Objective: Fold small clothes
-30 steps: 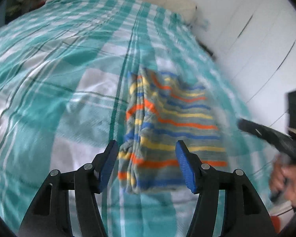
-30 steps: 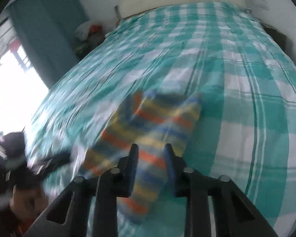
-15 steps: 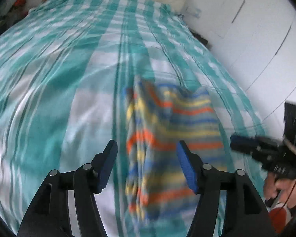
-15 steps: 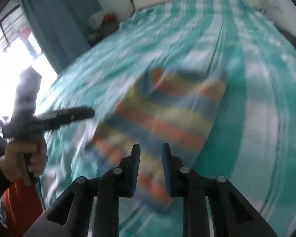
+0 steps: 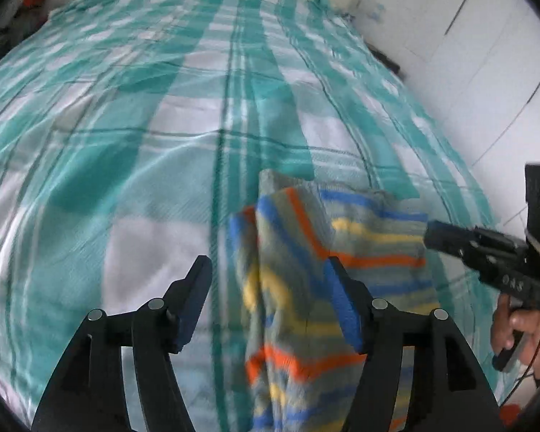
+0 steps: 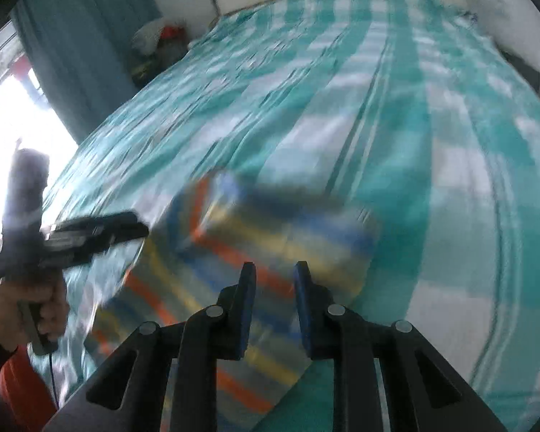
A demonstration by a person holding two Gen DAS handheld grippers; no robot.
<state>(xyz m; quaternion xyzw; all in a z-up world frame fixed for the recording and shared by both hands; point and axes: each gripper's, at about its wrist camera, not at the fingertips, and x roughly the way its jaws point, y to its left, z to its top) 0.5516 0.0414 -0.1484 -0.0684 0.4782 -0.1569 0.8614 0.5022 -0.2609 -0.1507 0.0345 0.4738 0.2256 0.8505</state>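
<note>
A small striped garment (image 5: 306, 288) in grey, blue, orange and yellow lies folded on the teal checked bedspread (image 5: 144, 126). My left gripper (image 5: 268, 273) is open and empty, hovering above the garment's left part. In the right wrist view the garment (image 6: 270, 237) is blurred, and my right gripper (image 6: 273, 275) hovers over its middle with its jaws a narrow gap apart and nothing between them. Each gripper shows in the other's view, the right one (image 5: 486, 252) at the garment's right edge, the left one (image 6: 82, 237) at its left edge.
The bedspread (image 6: 450, 144) covers the whole bed. A white wall (image 5: 468, 54) runs along the bed's right side. A teal curtain (image 6: 82, 43), a bright window and a pile of things (image 6: 158, 43) stand at the far left. A pillow lies at the head.
Both grippers have pulled back toward the near edge of the bed and risen. The garment lies lower in both views. The right gripper's jaws stay narrowly apart; the left stays wide open.
</note>
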